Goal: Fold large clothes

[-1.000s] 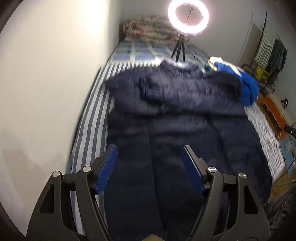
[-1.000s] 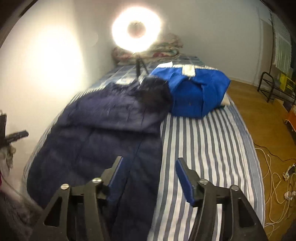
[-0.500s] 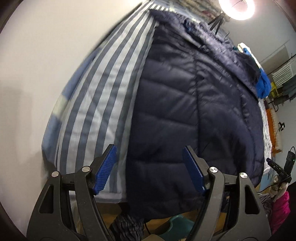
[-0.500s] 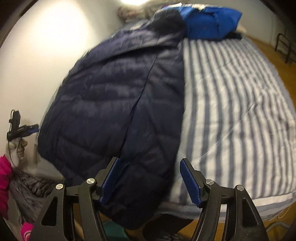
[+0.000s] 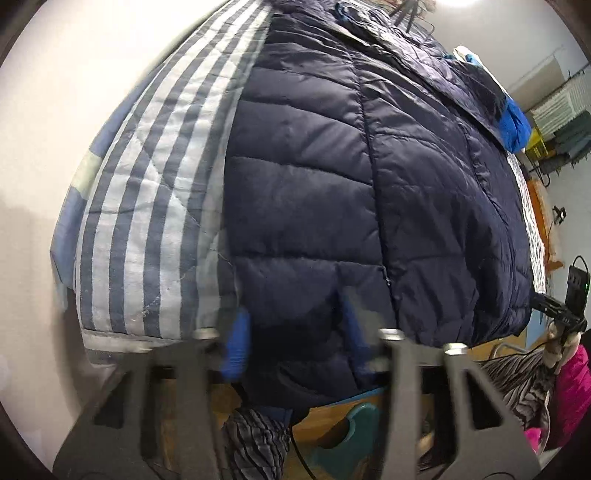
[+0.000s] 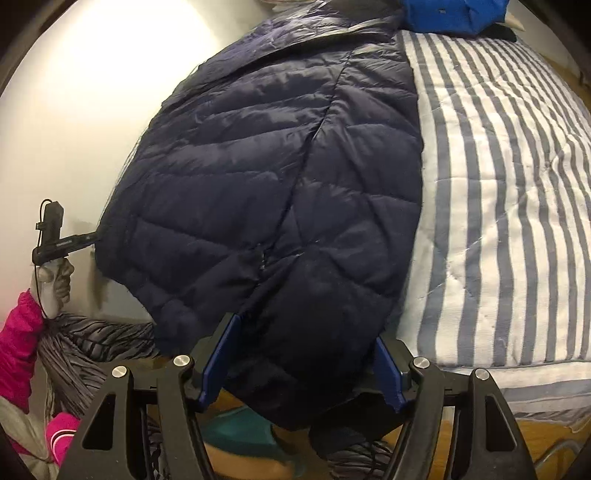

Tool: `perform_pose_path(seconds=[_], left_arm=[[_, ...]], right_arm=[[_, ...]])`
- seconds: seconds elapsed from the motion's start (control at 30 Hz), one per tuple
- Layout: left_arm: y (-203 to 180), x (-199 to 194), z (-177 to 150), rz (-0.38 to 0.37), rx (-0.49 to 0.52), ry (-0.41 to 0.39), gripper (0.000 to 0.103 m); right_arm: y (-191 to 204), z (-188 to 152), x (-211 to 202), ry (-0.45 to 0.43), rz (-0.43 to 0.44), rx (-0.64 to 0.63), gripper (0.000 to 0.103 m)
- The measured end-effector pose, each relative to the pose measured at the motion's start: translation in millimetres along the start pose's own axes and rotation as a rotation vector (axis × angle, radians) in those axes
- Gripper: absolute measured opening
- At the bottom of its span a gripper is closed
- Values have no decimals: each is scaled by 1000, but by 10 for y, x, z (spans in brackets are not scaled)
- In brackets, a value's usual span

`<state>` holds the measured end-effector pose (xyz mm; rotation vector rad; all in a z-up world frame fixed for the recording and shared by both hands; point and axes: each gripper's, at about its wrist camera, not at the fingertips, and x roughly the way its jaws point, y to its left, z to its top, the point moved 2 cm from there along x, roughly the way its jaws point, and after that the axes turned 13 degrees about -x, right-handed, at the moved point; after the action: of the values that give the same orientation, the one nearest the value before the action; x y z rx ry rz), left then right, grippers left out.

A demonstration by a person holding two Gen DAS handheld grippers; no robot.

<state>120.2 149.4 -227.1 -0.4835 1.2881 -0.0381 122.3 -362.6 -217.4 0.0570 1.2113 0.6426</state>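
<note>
Nearest in the left wrist view, the left tongs (image 5: 291, 343) are blurred and their jaws are closing, with the hem of the navy jacket (image 5: 332, 192) between the blue pads (image 5: 236, 347); whether the pads already press the fabric cannot be told from the blur. In the right wrist view the right tongs (image 6: 303, 362) stand wide, their blue pads (image 6: 218, 362) on either side of the jacket's (image 6: 280, 177) other hem corner, which hangs over the foot of the bed (image 6: 509, 206); no squeeze on the fabric shows. Below the hem lie a wooden floor (image 6: 461, 446), a teal item (image 6: 243, 432) and some zebra-striped cloth (image 6: 85, 347). At the far left of the right view a hand (image 6: 55, 280) grips a handle with a small black device on it, beside a pink sleeve (image 6: 18, 336); the same device (image 5: 569, 299) shows at the right edge of the left view. The quilted jacket lies spread lengthwise on the bed's blue-and-white striped cover (image 5: 147, 221), next to the pale wall (image 5: 74, 92), its zip line running away from the cameras. The right part of the cover lies bare. Farther off, at the jacket's far end, sits a bright blue garment (image 6: 450, 14), seen also as a blue patch (image 5: 513, 125) in the left view. A bright light (image 5: 458, 3) glows at the top edge.
</note>
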Motion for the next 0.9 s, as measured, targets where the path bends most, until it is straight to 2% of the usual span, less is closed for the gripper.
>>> perform_pose_path(seconds=[0.03,0.07,0.13,0.23,0.5,0.73,0.9], left_arm=[[-9,-5,-6,-15,-3,4,16],[-20,-20,-12,-28,-4,3,14],[-82,-70,-12,-24,16,-23,9],[-171,-190,-1,-43,38,-67,7],[-404,-550,168,-108,58,-172,6],[-645,-722,423,-131,87,-242,6],[-836,-721,796,-130,96,-284,6]], right_arm=[[-2,5,-4,0,13,3,66],[4,43,14,1,20,6,61],[-19,52,9,1,25,20,33],[-40,93,-72,-34,46,43,11],[120,318,-422,-138,-34,-42,6],[-120,672,-795,-277,-54,20,5],[-252,1108,-822,-315,-95,35,5]])
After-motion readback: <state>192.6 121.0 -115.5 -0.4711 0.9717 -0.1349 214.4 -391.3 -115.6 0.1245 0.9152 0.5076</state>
